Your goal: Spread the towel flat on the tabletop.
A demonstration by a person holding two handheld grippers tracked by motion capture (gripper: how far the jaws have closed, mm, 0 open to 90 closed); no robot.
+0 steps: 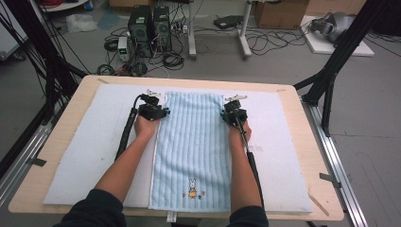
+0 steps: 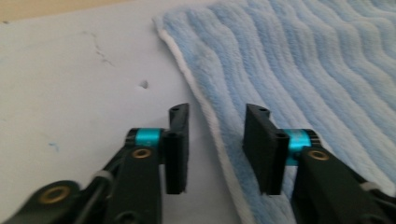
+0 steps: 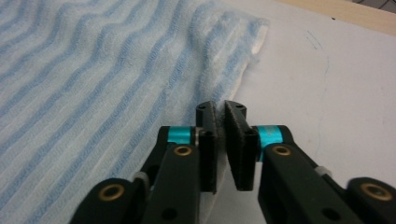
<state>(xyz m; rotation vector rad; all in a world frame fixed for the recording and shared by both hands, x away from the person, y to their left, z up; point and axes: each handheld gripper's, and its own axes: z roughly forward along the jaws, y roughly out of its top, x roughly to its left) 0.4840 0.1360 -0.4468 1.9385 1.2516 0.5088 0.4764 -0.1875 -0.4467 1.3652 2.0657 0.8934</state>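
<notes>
While one towel point(image 1: 191, 142) lies flat, two grippers: left point(image 2: 217, 144) open, right point(image 3: 221, 140) pinching edge.

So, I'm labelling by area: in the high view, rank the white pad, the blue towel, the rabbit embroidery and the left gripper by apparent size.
1. white pad
2. blue towel
3. left gripper
4. rabbit embroidery

Bare mat point(image 1: 94, 142) (both sides) beside towel point(image 1: 191, 142)
</notes>
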